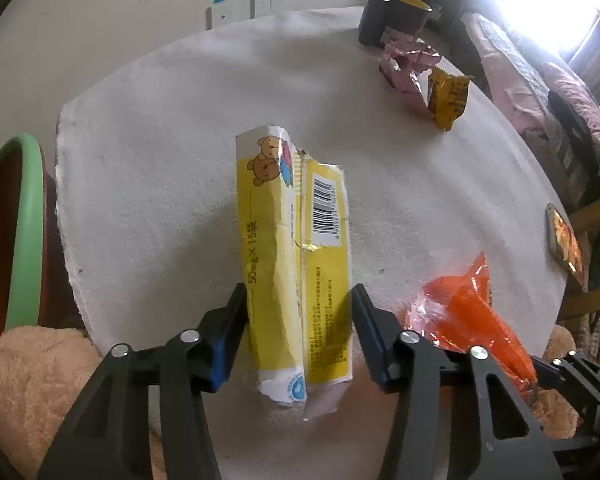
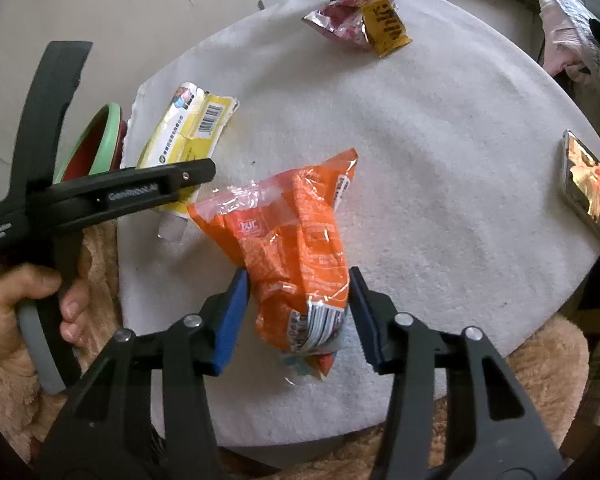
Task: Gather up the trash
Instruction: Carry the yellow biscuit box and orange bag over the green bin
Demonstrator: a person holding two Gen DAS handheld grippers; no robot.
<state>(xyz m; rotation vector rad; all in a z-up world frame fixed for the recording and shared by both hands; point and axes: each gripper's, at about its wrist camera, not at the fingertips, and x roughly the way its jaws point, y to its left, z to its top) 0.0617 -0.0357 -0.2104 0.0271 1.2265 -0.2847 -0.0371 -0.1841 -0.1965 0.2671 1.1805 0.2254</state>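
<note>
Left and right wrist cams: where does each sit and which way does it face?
Left wrist: on the left gripper, looking forward along its open fingers at the yellow box between them on the table; the right gripper's edge shows at lower right.
Right wrist: on the right gripper, looking forward and down at the orange bag between its open fingers; the left gripper and left hand show at left.
Shared: box, bag, far wrappers, green bin, phone.

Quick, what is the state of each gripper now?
Left gripper: open, jaws either side of the yellow box, not clamped.
Right gripper: open, jaws astride the orange bag.
</note>
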